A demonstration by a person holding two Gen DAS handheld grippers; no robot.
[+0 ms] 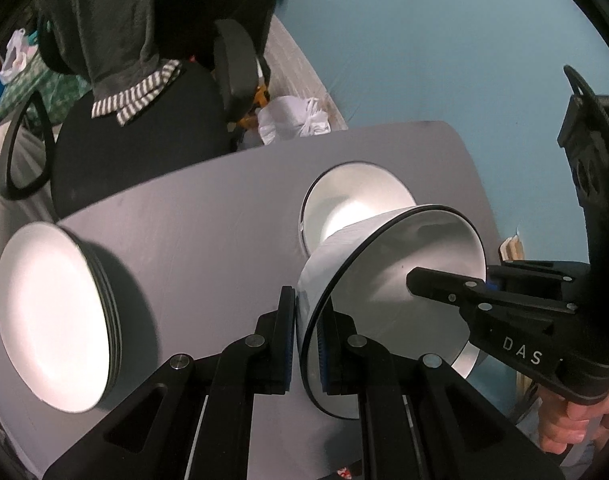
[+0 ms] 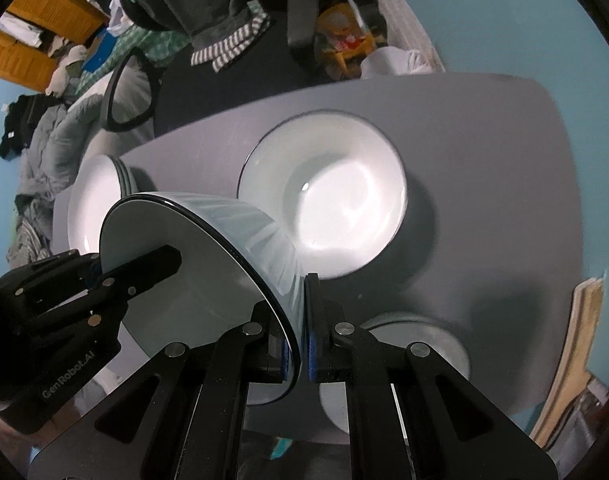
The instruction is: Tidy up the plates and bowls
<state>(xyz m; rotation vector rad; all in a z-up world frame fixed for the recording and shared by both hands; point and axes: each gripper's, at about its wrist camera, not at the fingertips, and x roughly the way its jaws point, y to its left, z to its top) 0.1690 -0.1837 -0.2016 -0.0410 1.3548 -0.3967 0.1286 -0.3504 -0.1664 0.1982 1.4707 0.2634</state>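
Left tool (image 1: 306,344) points steeply down, jaws clamped on the rim of a white bowl (image 1: 388,292). Right tool (image 2: 300,344) likewise angled down, jaws pinched on the opposite rim of the same bowl. Bare fingers (image 1: 572,428) wrap the right tool's handle. Both tools face each other across the bowl.

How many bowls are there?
3: one held bowl pinched at opposite rims by the left gripper and right gripper; one empty bowl mid-table; another bowl nearer, partly hidden.
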